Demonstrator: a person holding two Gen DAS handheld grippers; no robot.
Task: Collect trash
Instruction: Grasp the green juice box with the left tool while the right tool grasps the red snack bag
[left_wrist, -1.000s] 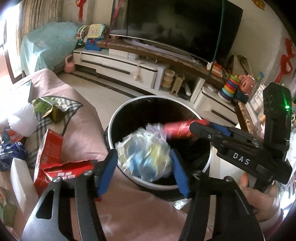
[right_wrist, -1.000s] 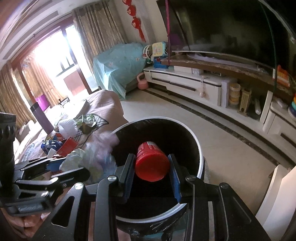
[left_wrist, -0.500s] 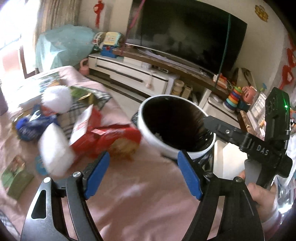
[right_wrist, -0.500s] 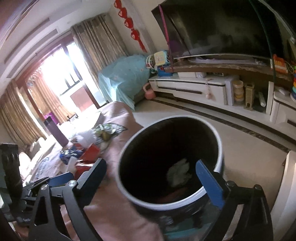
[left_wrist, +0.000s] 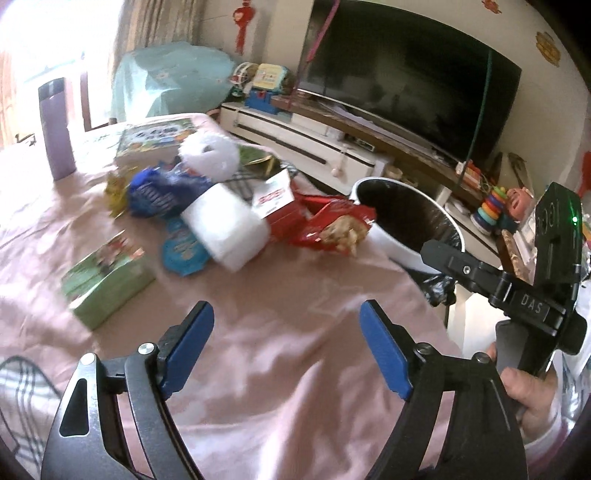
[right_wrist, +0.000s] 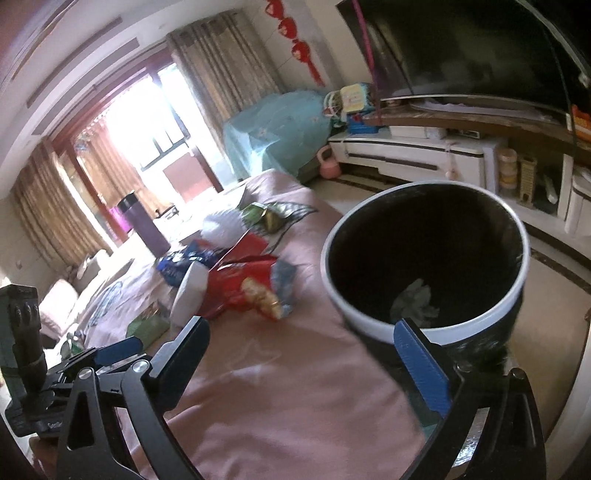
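A round bin with a white rim (right_wrist: 424, 325) stands at the edge of the pink-covered table (left_wrist: 277, 332); crumpled pale trash (right_wrist: 415, 299) lies inside it. The bin also shows in the left wrist view (left_wrist: 391, 243). A pile of trash lies on the table: a red snack bag (left_wrist: 332, 223), a red and white carton (left_wrist: 277, 199), a white packet (left_wrist: 225, 229), a blue bag (left_wrist: 159, 192), a green box (left_wrist: 107, 277). My left gripper (left_wrist: 286, 347) is open and empty over the cloth. My right gripper (right_wrist: 306, 354) is open and empty beside the bin.
A purple flask (left_wrist: 55, 129) stands at the far left of the table. A white fluffy item (left_wrist: 208, 155) and a flat green book (left_wrist: 155, 140) lie behind the pile. A TV cabinet (right_wrist: 424, 155) and floor lie beyond the bin.
Both grippers opened and let their loads fall into the bin: the crumpled plastic bag and the red cup. Both then swung left, away from the bin toward the pile.
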